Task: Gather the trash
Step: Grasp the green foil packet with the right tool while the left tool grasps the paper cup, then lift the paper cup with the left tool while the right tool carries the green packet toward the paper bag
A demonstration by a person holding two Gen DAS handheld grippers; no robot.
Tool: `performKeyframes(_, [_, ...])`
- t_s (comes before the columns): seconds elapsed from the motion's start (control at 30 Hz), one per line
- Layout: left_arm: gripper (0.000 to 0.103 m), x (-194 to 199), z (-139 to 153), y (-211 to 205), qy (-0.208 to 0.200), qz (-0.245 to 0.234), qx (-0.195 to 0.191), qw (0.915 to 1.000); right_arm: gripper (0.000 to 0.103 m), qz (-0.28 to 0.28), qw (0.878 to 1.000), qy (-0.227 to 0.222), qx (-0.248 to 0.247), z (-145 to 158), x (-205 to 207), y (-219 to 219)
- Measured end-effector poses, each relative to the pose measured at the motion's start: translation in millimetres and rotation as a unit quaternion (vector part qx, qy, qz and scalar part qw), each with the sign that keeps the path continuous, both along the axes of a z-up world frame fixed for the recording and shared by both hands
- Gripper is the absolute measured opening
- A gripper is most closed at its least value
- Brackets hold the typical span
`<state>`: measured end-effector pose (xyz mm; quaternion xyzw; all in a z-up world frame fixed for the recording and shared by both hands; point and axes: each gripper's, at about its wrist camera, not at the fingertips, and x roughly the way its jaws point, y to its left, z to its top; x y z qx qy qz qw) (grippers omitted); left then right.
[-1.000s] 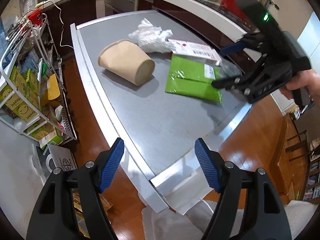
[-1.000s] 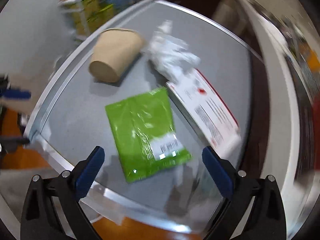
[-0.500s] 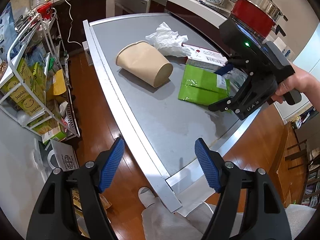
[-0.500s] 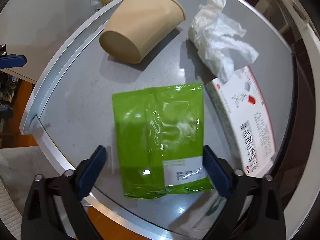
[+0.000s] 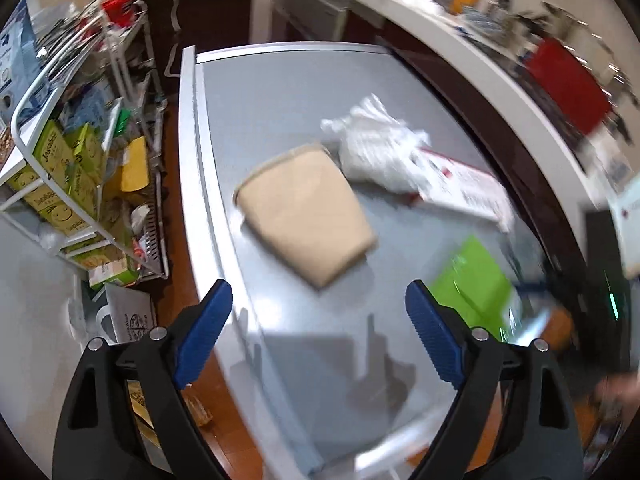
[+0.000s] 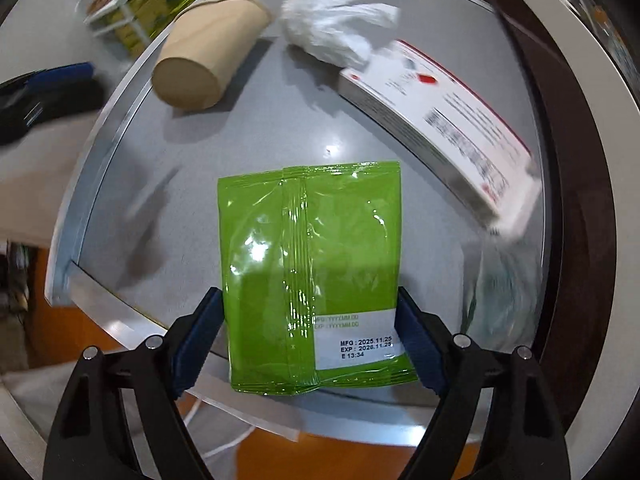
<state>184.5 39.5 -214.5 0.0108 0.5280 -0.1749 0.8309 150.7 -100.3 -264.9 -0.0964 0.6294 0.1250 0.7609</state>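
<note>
A green foil pouch (image 6: 312,264) lies flat on the grey table (image 6: 256,128) near its front edge. My right gripper (image 6: 308,340) is open, its blue fingers at either side of the pouch's near end. A tan paper cup (image 6: 208,68) lies on its side at the back left, crumpled white plastic (image 6: 332,32) behind it, a white and red box (image 6: 440,120) at the right. My left gripper (image 5: 318,332) is open and empty above the table's left front edge, short of the cup (image 5: 308,216). The pouch (image 5: 476,280) shows blurred at the right.
A wire rack (image 5: 76,168) of yellow-green cartons stands on the floor left of the table. A kitchen counter (image 5: 440,28) with a red pot (image 5: 568,84) runs behind. Clear crumpled plastic (image 6: 500,280) lies right of the pouch. Wooden floor lies below the table's edge.
My right gripper has moved forward and down, so its fingers now flank the green pouch. My left gripper has moved in over the table's edge toward the cup.
</note>
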Motion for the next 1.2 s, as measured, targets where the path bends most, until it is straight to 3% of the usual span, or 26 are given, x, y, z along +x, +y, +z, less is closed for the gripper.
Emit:
performKeyframes(0.07, [0.089,14,-7,-9,0.016,0.035,0.013,0.9992,0.082,-0.008,1.000,-0.003,0.004,1,-2,-3])
performKeyframes(0.17, [0.089,27,-17,-13,0.041,0.068,0.000,0.9968,0.082,-0.020,1.000,-0.005,0.016,2,-4,-6])
performKeyframes(0.4, [0.089,42,-42,-18,0.078,0.083,-0.023,0.9932,0.082,-0.036,0.999,-0.009,0.030,0,-11,-21])
performKeyframes(0.47, [0.073,41,-48,-17,0.082,0.081,-0.027,0.9930,0.082,-0.040,0.999,-0.010,0.033,0,-11,-24])
performKeyframes(0.67, [0.064,38,-49,-14,0.074,0.064,-0.035,0.9946,0.082,-0.051,0.998,-0.012,0.046,8,-17,-40])
performKeyframes(0.97, [0.063,15,-36,-6,0.062,0.048,-0.054,0.9954,0.082,-0.067,0.995,-0.007,0.075,16,-21,-60])
performKeyframes(1.1, [0.063,9,-42,-5,0.077,0.038,-0.038,0.9956,0.082,-0.058,0.996,-0.006,0.071,13,-26,-56])
performKeyframes(1.2, [0.073,10,-42,-4,0.076,0.048,-0.034,0.9954,0.082,-0.055,0.996,-0.006,0.068,12,-30,-50])
